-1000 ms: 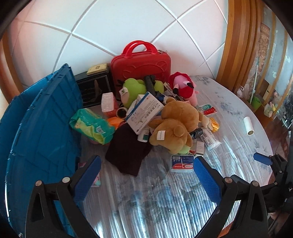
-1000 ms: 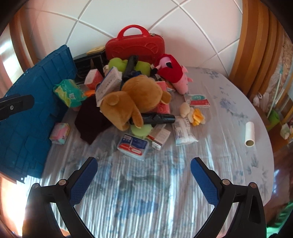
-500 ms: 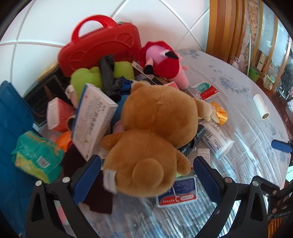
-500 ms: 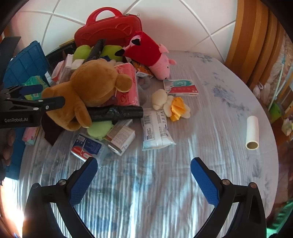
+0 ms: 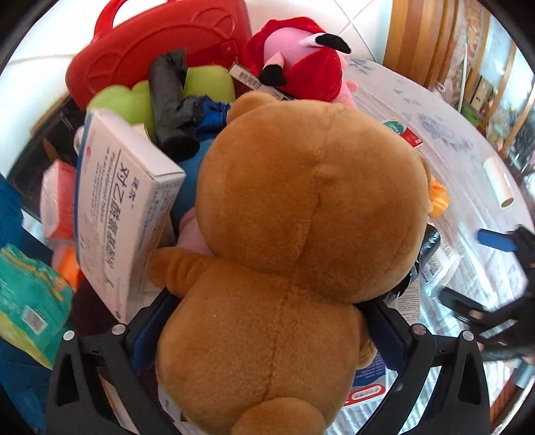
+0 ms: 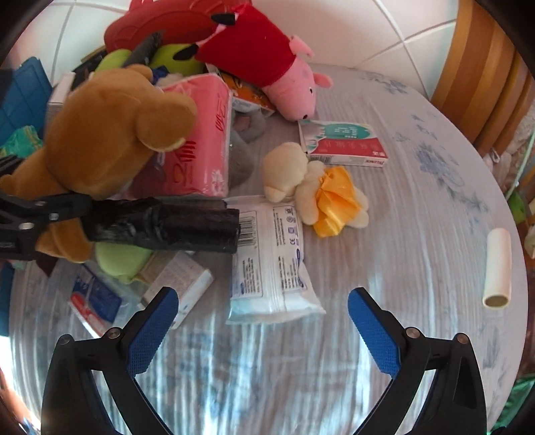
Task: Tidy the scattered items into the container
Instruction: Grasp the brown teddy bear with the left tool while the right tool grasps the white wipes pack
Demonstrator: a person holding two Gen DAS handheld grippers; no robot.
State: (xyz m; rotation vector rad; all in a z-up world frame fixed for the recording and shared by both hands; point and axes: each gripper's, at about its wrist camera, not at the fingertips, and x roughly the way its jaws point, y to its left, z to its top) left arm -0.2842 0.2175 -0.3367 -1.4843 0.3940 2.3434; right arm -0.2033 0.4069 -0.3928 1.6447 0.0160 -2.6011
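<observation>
Worktop [image 6: 418, 187]: round, covered in a pale cloth with a blue floral print under a clear, glossy sheet.
Wall [image 6: 351, 30]: white tiles with thin grey grout lines, rising directly behind the worktop.
Wooden frame [image 6: 481, 83]: warm brown moulding with lighter stripes, standing to the right of the worktop, touching the tiled wall.
Light: bright daylight, glaring off the worktop's sheet in streaks.
Beyond the worktop's right edge [image 5: 485, 90]: cluttered, too blurred to identify.
</observation>
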